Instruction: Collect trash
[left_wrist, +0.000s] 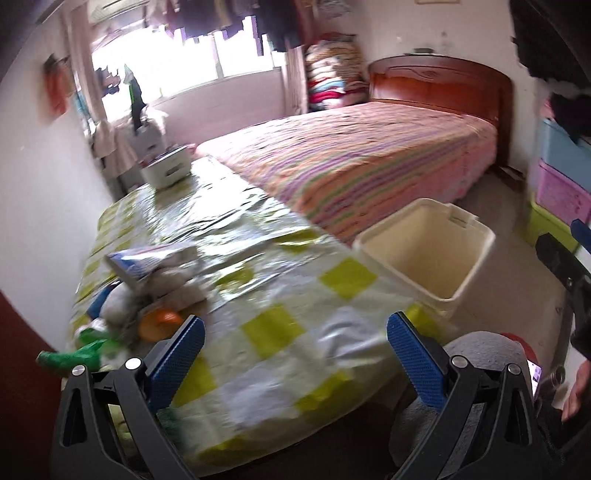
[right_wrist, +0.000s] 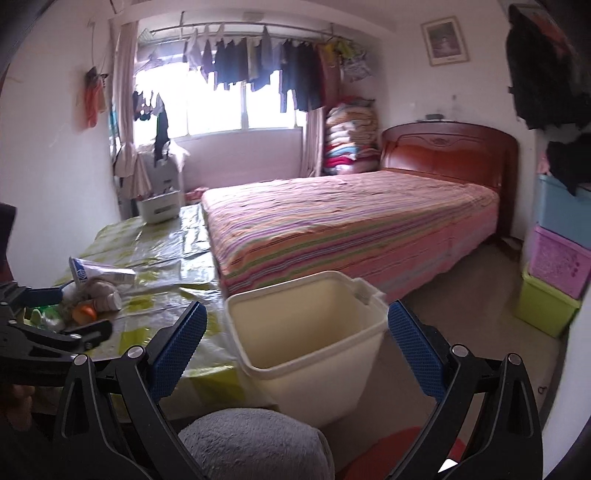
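A pile of trash (left_wrist: 147, 288) lies on the left part of the table (left_wrist: 280, 325): a blue-and-white carton (left_wrist: 147, 260), crumpled paper, an orange cap (left_wrist: 159, 325) and a green bottle (left_wrist: 70, 356). The pile also shows in the right wrist view (right_wrist: 92, 291). A cream plastic bin (left_wrist: 428, 258) stands on the floor beside the table's right edge; it looks empty (right_wrist: 310, 339). My left gripper (left_wrist: 295, 336) is open and empty above the table's near end, right of the pile. My right gripper (right_wrist: 295, 332) is open and empty, above the bin's near side.
A bed (right_wrist: 351, 221) with a striped cover runs along the table's far side. A white box (right_wrist: 159, 208) sits at the table's far end. Stacked coloured storage crates (right_wrist: 554, 266) stand at the right wall. A grey cushion (right_wrist: 255, 443) lies just below the grippers.
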